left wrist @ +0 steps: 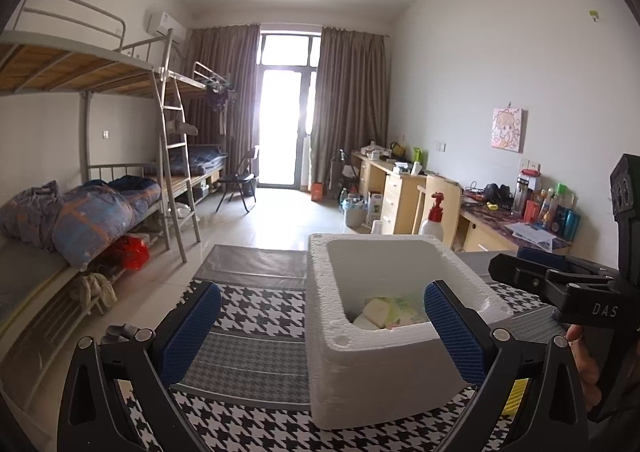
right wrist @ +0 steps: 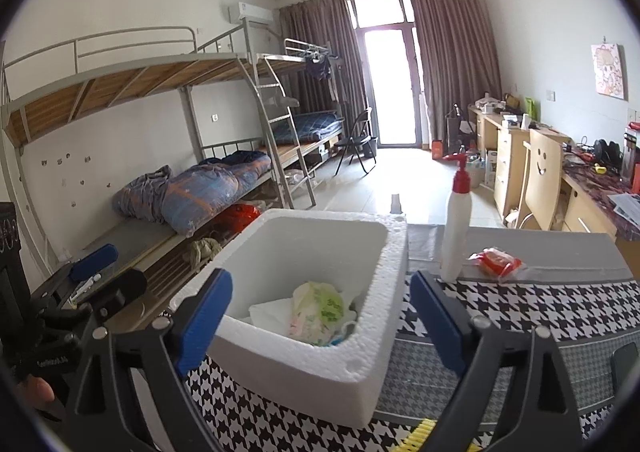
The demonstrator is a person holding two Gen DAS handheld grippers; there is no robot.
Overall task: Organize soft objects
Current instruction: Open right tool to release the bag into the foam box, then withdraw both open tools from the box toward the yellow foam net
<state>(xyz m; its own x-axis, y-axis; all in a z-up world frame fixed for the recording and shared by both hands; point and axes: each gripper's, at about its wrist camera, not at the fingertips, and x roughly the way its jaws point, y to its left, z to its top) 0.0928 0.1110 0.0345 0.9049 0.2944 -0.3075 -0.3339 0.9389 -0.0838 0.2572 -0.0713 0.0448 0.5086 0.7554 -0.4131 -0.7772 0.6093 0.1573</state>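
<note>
At right of centre in the right wrist view, the red packet lies up-right of the released right gripper; left gripper likewise released, farther off

Pump bottle beside red packet (both on table)

Foam box near wall hid the lower part of the soft packets inside; in the left wrist view only their tops showed. Red packet print too small to read. Desk clutter too small to identify. Hand cut off by the frame edge.
</note>
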